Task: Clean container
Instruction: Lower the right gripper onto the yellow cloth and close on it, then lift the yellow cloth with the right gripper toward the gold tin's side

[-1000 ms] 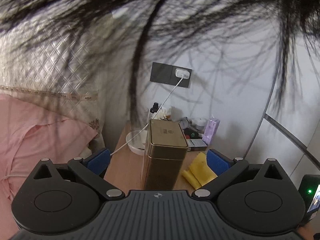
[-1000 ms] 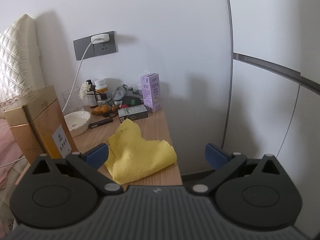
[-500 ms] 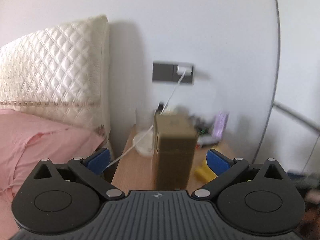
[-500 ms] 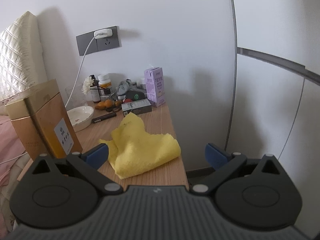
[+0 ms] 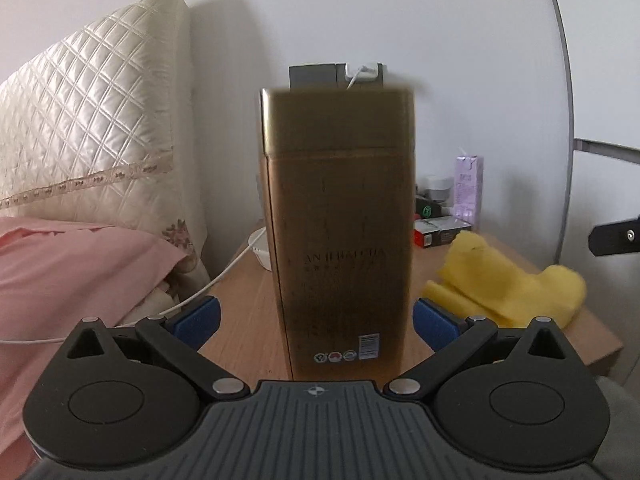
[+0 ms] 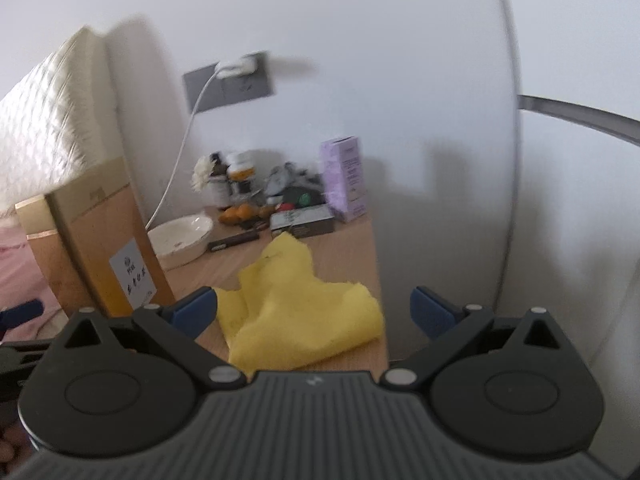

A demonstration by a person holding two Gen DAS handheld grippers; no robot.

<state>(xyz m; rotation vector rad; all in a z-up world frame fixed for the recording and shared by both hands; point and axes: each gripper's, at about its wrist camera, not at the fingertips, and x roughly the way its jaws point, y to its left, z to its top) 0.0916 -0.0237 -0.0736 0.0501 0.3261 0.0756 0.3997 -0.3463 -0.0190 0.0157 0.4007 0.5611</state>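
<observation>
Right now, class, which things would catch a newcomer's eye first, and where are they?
A tall gold tin stands upright on the wooden bedside table, filling the left wrist view between the open left claw. A crumpled yellow cloth lies near the table's front edge before the open right claw.

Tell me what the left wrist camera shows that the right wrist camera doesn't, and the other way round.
Left wrist only: the gold tin's front face with its printed lettering, standing between the open left claw, plus the pink bedding.

Right wrist only: the white label on the tin's side, the bottles and oranges at the back of the table, and the open right claw over the yellow cloth.

Both: tin, yellow cloth, white dish, purple carton, wall socket, quilted headboard.
</observation>
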